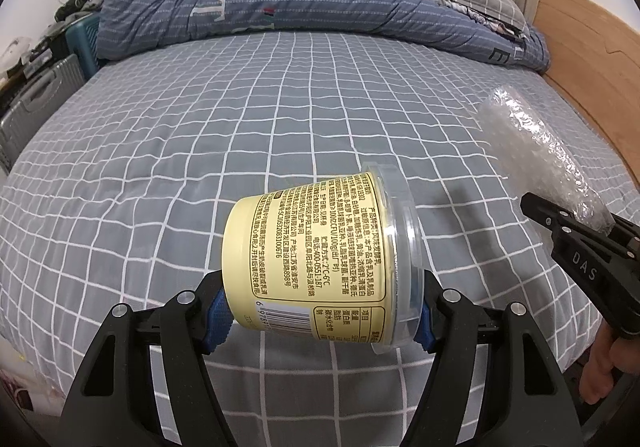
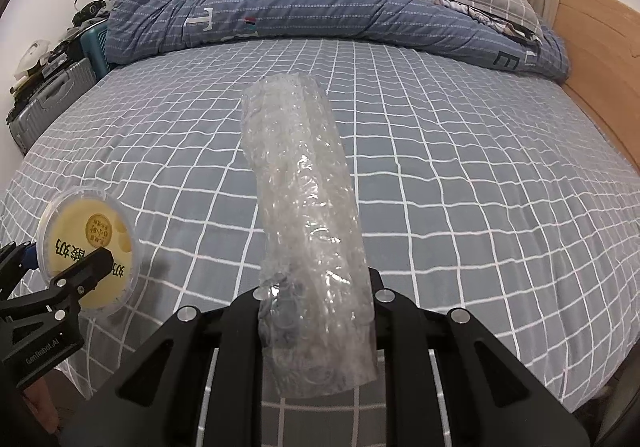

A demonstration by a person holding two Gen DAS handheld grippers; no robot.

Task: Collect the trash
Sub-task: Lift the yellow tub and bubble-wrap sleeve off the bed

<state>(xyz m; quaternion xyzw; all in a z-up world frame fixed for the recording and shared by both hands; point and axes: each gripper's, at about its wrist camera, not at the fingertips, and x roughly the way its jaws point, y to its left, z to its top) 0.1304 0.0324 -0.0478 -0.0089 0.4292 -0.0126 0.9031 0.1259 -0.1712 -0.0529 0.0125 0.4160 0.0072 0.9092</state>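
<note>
yogurt cup lies sideways, pinched by the left claw above the bed; off to its right, the right claw pinches a bubble wrap roll sticking forward.

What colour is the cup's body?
Pale yellow cup, best seen in the left wrist view.

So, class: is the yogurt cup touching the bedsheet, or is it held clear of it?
Apart. In the left wrist view the left gripper clamps the yogurt cup sideways above the bedsheet; its shadow falls separately on the sheet.
</note>
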